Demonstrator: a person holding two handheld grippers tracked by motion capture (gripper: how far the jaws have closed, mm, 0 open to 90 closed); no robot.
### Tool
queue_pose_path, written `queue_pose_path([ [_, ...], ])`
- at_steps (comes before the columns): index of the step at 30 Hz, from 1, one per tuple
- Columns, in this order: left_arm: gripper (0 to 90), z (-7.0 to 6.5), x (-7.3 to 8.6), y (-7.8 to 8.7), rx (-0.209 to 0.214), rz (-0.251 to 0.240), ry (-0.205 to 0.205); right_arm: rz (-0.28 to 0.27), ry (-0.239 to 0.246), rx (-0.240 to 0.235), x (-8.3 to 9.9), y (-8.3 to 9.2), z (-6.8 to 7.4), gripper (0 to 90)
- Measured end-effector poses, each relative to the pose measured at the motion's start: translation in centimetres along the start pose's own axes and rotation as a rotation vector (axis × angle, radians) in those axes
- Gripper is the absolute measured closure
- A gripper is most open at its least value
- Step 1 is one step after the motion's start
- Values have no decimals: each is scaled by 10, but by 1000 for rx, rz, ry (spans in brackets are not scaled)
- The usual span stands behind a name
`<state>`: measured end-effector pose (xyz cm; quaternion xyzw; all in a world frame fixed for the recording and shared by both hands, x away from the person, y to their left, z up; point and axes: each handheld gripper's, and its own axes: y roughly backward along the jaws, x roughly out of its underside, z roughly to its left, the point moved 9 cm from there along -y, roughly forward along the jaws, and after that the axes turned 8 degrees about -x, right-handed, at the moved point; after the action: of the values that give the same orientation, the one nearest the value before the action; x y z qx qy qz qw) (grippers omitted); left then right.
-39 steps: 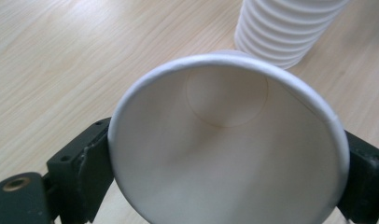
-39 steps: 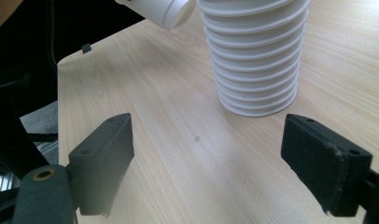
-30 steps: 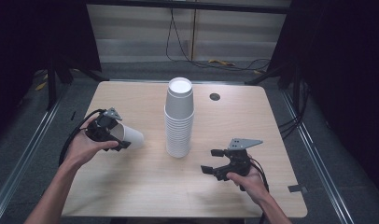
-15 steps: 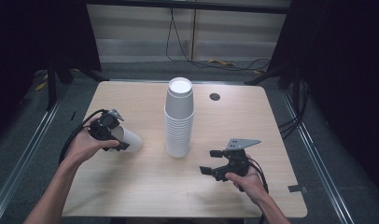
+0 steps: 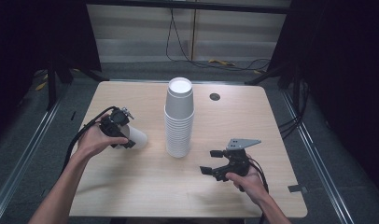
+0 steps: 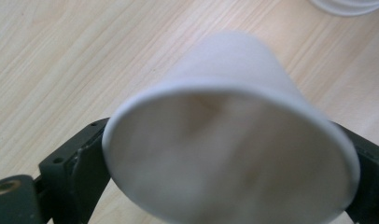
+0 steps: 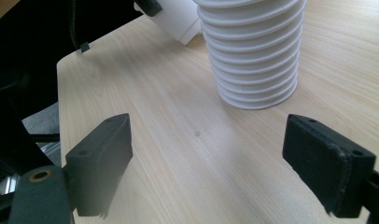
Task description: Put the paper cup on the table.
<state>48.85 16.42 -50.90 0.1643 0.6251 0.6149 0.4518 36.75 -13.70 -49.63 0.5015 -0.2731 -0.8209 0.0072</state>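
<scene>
Left of the cup stack [image 5: 179, 119], bare tabletop [image 5: 131, 186] lies open to the edge. A white cup [image 5: 135, 138] lies sideways there — base toward the stack — between the left gripper [image 5: 124, 140]'s just-loosening jaws. Right gripper [image 5: 211, 162] gapes, empty.

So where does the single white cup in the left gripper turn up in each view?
High view: single cup at table left, lying sideways between the left gripper's jaws.
Left gripper view: cup centre frame, mouth toward the camera.
Right gripper view: its base at top, left of centre.
Shared landmark: the cup stack.
</scene>
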Motion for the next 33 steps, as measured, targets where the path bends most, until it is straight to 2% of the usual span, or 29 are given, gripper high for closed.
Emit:
queue_pose_path([
  [1,62,2,3,-4,-5,44,-16,1,-2,-1,0,0,0,158],
  [4,73,0,-1,0,37,11,-4,2,-6,-2,0,-1,0,159],
  [6,73,1,-1,4,25,16,-12,6,-7,-2,0,-2,0,159],
  [8,71,6,-1,11,6,-4,-2,4,-10,0,0,-2,-1,159],
  [10,68,9,3,15,2,1,-1,2,-9,-1,0,-1,-1,159],
  [13,66,15,11,18,-9,40,-14,-3,-8,5,-1,0,-1,159],
  [15,65,15,13,18,-5,50,-18,-2,-8,6,0,1,-2,159],
  [16,64,14,15,18,6,64,-37,-2,-9,7,0,0,-2,159],
  [17,64,14,15,18,4,71,-39,-5,-11,7,-1,0,-1,159],
  [19,63,13,15,19,6,72,-49,-5,-9,5,-1,1,-1,159],
  [25,59,15,12,24,6,46,-32,-9,-12,9,-1,1,-2,158],
  [30,60,14,13,20,6,53,-37,-12,-14,12,-2,2,-2,153],
  [33,64,13,13,17,12,49,-26,-11,-19,13,-2,2,-3,153],
])
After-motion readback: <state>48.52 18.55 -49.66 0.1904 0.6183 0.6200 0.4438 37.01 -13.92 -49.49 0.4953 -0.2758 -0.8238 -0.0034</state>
